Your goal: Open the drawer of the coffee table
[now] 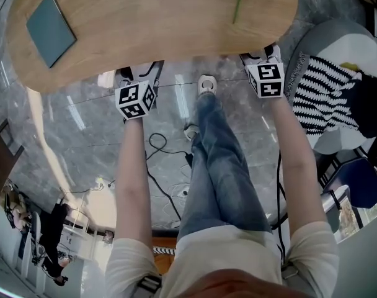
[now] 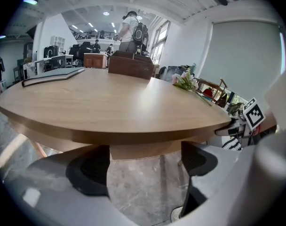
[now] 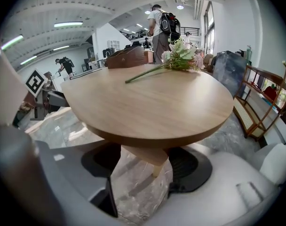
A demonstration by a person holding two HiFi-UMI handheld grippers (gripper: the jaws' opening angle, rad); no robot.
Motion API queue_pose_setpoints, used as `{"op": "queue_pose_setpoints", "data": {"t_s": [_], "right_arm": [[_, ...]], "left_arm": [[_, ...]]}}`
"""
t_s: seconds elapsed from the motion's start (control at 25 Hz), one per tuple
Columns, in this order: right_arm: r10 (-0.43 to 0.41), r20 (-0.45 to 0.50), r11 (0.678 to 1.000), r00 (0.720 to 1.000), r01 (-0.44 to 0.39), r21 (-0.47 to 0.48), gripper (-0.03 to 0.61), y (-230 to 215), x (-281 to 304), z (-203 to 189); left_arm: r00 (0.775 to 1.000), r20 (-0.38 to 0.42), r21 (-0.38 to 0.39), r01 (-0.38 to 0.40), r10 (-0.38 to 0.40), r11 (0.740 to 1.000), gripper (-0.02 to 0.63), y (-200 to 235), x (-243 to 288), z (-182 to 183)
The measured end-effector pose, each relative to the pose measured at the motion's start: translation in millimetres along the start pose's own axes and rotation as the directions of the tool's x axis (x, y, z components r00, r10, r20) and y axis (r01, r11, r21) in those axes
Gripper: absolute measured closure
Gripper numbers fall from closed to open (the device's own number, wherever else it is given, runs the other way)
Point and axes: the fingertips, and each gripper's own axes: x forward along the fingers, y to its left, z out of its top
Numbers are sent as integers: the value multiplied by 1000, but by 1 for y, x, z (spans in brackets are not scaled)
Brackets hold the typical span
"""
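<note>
My left gripper (image 2: 144,171): jaws apart, empty, nearer of my two to what I take for the drawer front (image 2: 144,150), a pale strip running crosswise under the coffee table (image 2: 110,102) edge, straight ahead; right gripper (image 3: 142,168): open, empty, off at the table's end.
</note>
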Motion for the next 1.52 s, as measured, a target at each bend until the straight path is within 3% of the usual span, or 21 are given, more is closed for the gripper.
{"op": "queue_pose_setpoints", "data": {"t_s": [0.12, 0.2, 0.24, 0.28, 0.32, 0.36, 0.4, 0.56, 0.64, 0.8, 0.92, 1.0, 1.2, 1.52], "right_arm": [[-9, -6, 1000, 1000, 9, 4, 265, 1, -1, -2], [-12, -6, 1000, 1000, 12, 8, 265, 3, -4, -5], [-16, -6, 1000, 1000, 16, 11, 265, 3, -5, -6], [-21, -7, 1000, 1000, 21, 13, 264, 3, -5, -6], [-25, -9, 1000, 1000, 25, 14, 262, 2, -6, -6], [-27, -13, 1000, 1000, 27, 14, 262, 2, -6, -6], [-26, -17, 1000, 1000, 26, 16, 264, 3, -6, -6], [-6, -15, 999, 1000, 6, 38, 268, 4, -8, -4], [-9, -4, 999, 1000, 9, 40, 270, 3, -9, -4], [-34, 14, 999, 999, 34, 42, 263, 2, -10, -3], [-47, 23, 998, 999, 45, 52, 262, 1, -11, -2], [-55, 27, 997, 998, 53, 61, 262, 1, -12, -3], [-64, 27, 995, 998, 62, 83, 261, 2, -11, -3], [-74, 21, 994, 997, 72, 88, 261, 3, -12, -4]], "left_arm": [[1000, 5, -25, -7, 8, 1000, 127, 2, -2, -1], [999, -13, 8, 39, -39, 999, 127, -8, -6, -6], [992, -43, 79, 120, -117, 990, 223, -29, -8, -14], [972, -88, 179, 229, -216, 957, 442, -61, -9, -24], [946, -127, 268, 322, -298, 908, 442, -97, -9, -32], [927, -143, 312, 375, -347, 873, 421, -128, -8, -37], [921, -135, 304, 390, -366, 869, 346, -148, -7, -38], [960, -66, 105, 279, -274, 954, 281, -136, 0, -33], [979, -51, 79, 203, -200, 976, 240, -108, 1, -31], [996, 12, 101, 83, -85, 991, 147, -49, -4, -8], [997, -15, 146, 81, -79, 986, 121, -36, -4, -6], [998, -37, 142, 63, -59, 988, 55, -30, -4, -15], [1000, 17, 40, -22, 21, 999, 31, 1, -3, 3], [999, 37, -1, 11, -11, 1000, 23, -9, -2, 10]]}}
